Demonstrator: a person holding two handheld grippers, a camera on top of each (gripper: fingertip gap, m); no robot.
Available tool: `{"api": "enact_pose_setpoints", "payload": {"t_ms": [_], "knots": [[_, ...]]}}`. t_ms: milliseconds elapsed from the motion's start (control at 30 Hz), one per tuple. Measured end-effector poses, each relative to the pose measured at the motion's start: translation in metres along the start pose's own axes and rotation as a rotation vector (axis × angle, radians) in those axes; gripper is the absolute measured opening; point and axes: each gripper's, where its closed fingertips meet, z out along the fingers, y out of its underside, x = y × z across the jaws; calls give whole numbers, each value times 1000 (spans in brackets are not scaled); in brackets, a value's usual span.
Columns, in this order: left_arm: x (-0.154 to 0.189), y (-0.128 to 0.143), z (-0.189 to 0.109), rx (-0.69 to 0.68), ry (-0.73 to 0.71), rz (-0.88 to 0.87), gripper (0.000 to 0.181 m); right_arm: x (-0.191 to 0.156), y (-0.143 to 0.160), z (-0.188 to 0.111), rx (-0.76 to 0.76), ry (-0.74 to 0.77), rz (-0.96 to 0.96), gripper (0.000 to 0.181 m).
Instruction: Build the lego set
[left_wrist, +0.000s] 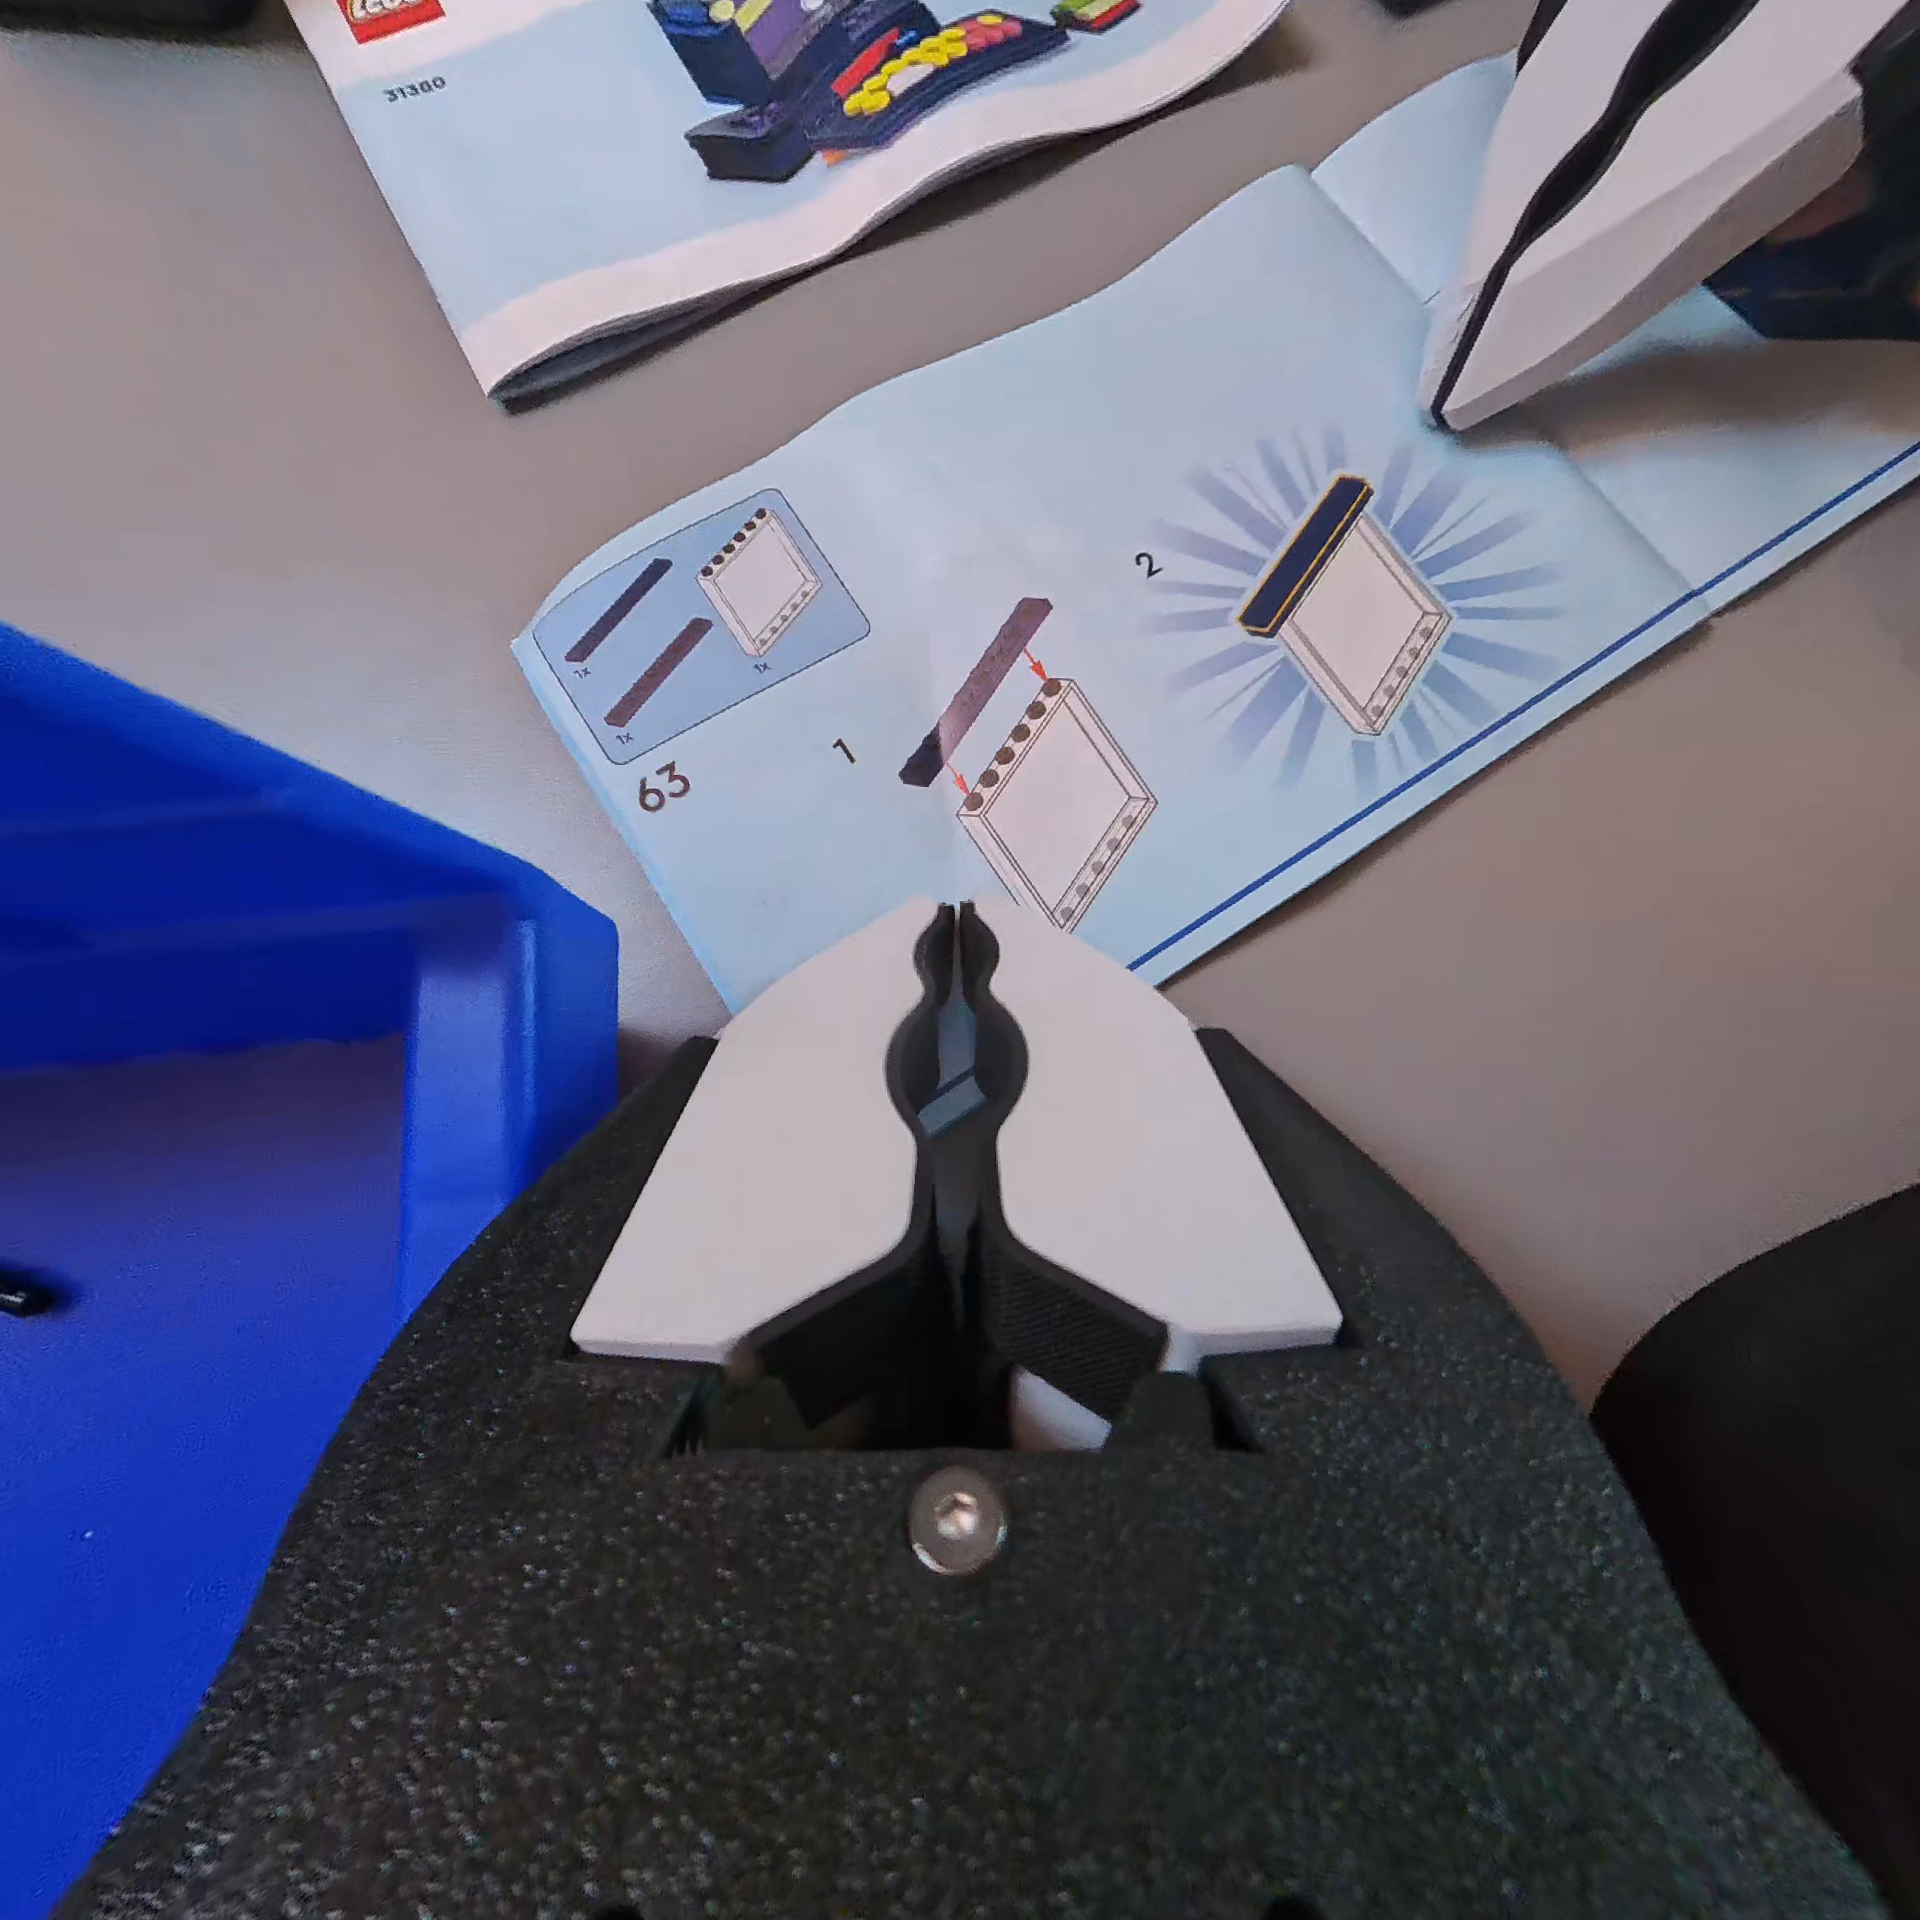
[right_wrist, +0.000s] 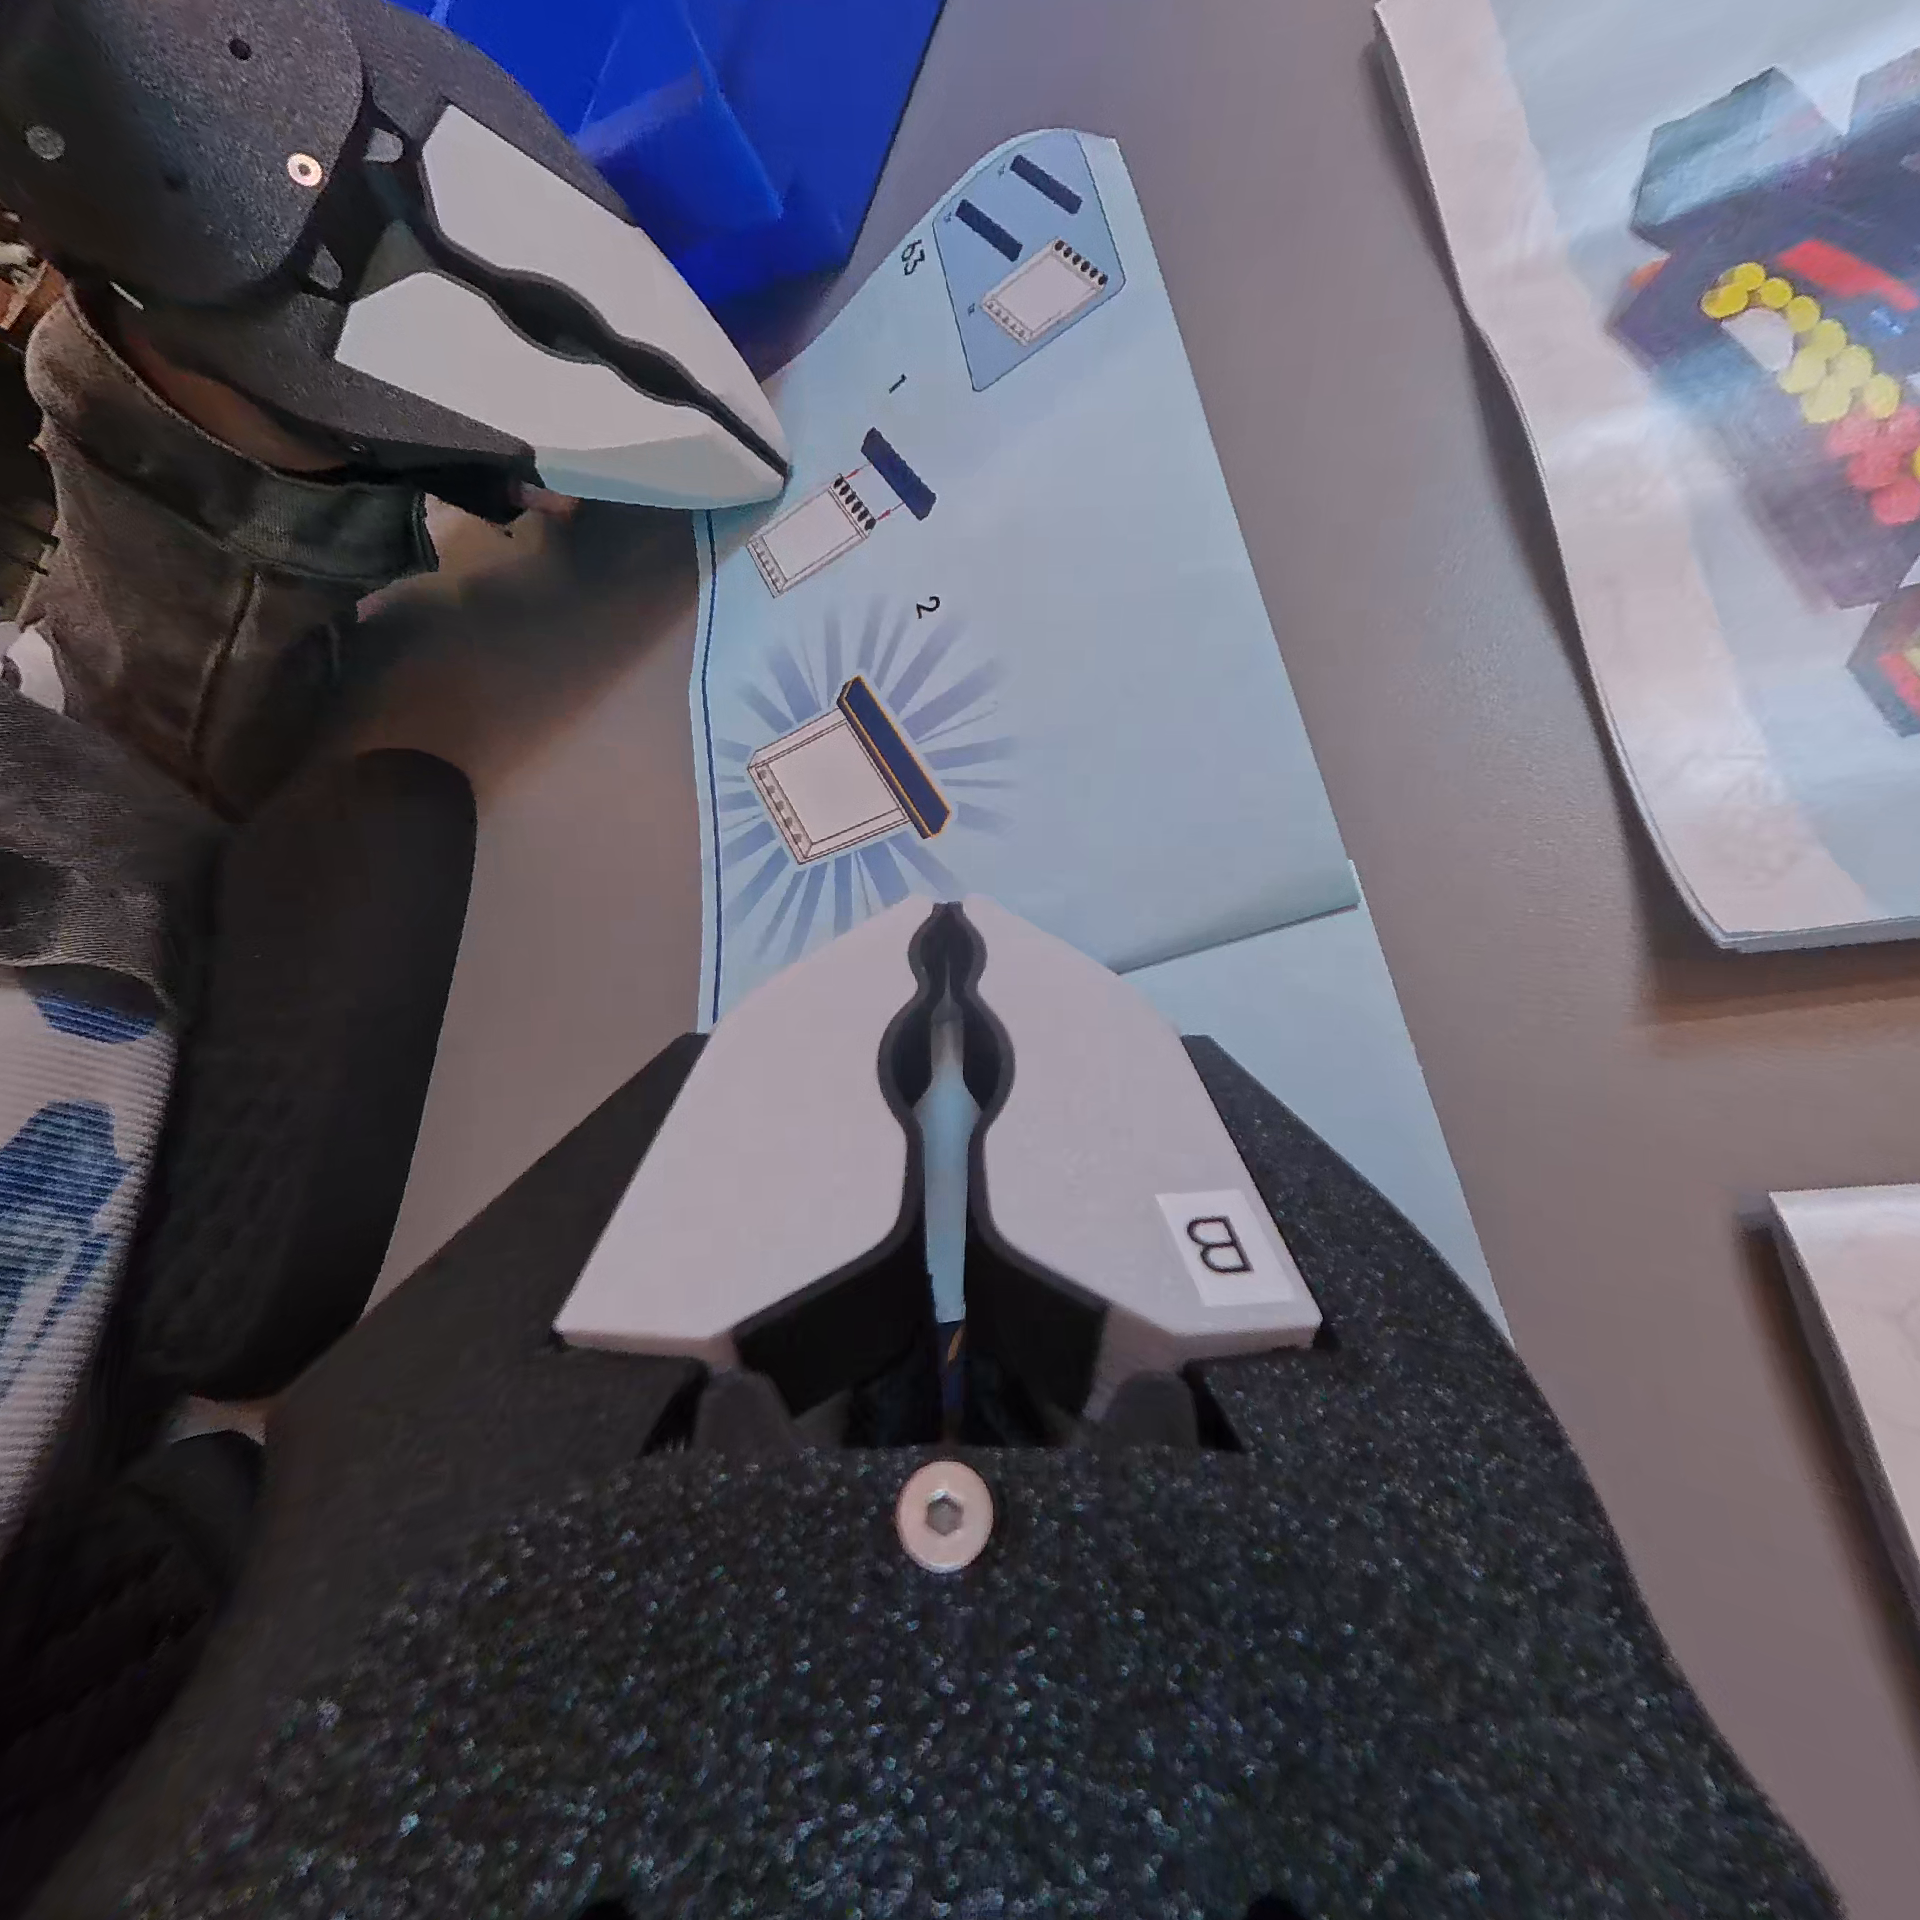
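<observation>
Both grippers closed and empty, left gripper (left_wrist: 956, 912) hovering at near edge of open instruction booklet (left_wrist: 1143, 623) on grey surface (left_wrist: 1558, 1039), right gripper (right_wrist: 948, 912) over its far-right page; blue bin (left_wrist: 208, 1039) of pieces just left, nearer left gripper.

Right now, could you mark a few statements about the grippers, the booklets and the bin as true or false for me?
1. Both grippers are shut. True: the left gripper and right gripper have their fingertips together.
2. The bin is red. False: the bin is blue.
3. The open instruction booklet lies flat on the grey table. True.
4. The left gripper holds a large white brick. False: no such brick shows.
5. A closed booklet lies beyond the open one. True.
</observation>
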Motion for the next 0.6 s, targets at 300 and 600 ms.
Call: {"api": "enact_pose_setpoints", "payload": {"t_ms": [300, 600], "knots": [[0, 0, 0, -3, -3, -5, 1, 0, 0, 0, 2, -1, -3, 0], [0, 1, 0, -5, -13, 4, 1, -1, -1, 0, 4, -8, 6, 0]]}}
